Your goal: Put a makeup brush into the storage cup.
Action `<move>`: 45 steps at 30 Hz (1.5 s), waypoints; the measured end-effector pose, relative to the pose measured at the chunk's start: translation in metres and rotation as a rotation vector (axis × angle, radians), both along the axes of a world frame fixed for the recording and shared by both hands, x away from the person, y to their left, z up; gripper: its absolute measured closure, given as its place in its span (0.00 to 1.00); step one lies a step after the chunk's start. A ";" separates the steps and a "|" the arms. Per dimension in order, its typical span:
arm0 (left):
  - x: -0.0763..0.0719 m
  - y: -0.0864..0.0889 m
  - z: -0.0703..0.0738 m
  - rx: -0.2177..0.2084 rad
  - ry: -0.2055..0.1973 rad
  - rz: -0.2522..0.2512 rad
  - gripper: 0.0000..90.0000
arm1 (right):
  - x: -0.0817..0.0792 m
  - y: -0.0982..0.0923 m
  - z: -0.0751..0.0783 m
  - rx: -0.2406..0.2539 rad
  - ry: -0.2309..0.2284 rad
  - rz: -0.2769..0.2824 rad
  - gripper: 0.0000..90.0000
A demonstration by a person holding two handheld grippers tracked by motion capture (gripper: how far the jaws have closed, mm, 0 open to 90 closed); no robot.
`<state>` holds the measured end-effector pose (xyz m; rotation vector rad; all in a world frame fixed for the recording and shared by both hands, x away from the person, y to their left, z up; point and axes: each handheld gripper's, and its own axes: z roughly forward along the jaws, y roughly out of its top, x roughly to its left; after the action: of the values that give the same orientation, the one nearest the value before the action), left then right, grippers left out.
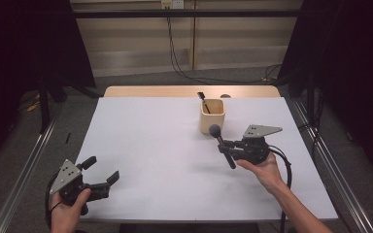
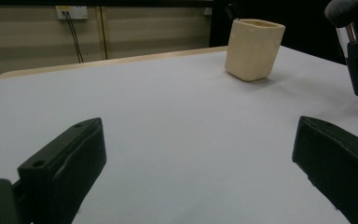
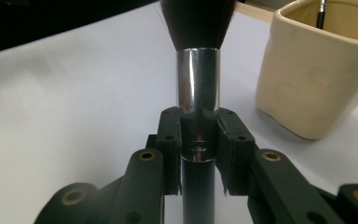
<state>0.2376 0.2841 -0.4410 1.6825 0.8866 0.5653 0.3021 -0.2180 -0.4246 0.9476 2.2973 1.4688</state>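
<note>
A makeup brush (image 1: 222, 144) with a dark bristle head, a silver ferrule (image 3: 198, 84) and a black handle is clamped in my right gripper (image 1: 230, 149), which is shut on it just below the ferrule. The brush leans bristles-up toward a cream square cup (image 1: 212, 115) at the table's far middle. The cup (image 3: 324, 70) holds a thin dark stick. My left gripper (image 1: 102, 171) rests open near the front left corner, nothing between its jaws. From the left gripper view the cup (image 2: 254, 48) stands ahead to the right, with the brush (image 2: 349, 42) at the right edge.
A white sheet covers the table (image 1: 165, 145), with a wooden strip at its far edge. Metal rails run along both sides. Cables hang from a wall socket (image 1: 172, 5) behind the table. Dark curtains stand at both back corners.
</note>
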 end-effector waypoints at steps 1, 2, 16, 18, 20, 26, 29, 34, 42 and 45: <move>0.000 0.000 0.000 -0.001 0.000 -0.001 0.03 | -0.001 0.000 0.000 0.012 -0.003 -0.003 0.81; 0.000 0.000 0.000 -0.001 0.000 0.000 0.03 | -0.001 0.000 0.000 0.025 -0.012 -0.002 0.81; 0.000 -0.001 0.000 -0.024 0.005 0.002 0.03 | -0.001 -0.003 0.009 0.125 -0.069 -0.027 0.81; 0.001 -0.001 0.000 -0.026 0.004 0.002 0.03 | 0.001 -0.003 0.013 0.120 -0.074 -0.040 0.81; 0.000 -0.001 0.000 -0.025 0.005 0.002 0.03 | 0.003 -0.004 0.018 0.130 -0.081 -0.044 0.81; 0.001 -0.001 0.000 -0.021 0.004 0.001 0.03 | 0.007 -0.005 0.025 0.153 -0.095 -0.054 0.81; 0.001 -0.001 0.000 -0.017 0.004 0.000 0.03 | 0.011 -0.004 0.027 0.158 -0.102 -0.059 0.81; 0.000 -0.001 0.000 -0.018 0.004 0.004 0.03 | 0.018 -0.003 0.034 0.173 -0.124 -0.070 0.81; 0.000 0.000 0.000 -0.017 0.004 0.002 0.03 | 0.034 -0.003 0.047 0.188 -0.158 -0.110 0.81; 0.000 0.000 0.000 -0.017 0.004 0.001 0.03 | 0.041 -0.003 0.050 0.191 -0.165 -0.121 0.81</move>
<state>0.2379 0.2838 -0.4412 1.6682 0.8935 0.5537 0.3432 -0.2206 -0.3743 0.9569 1.9771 1.6687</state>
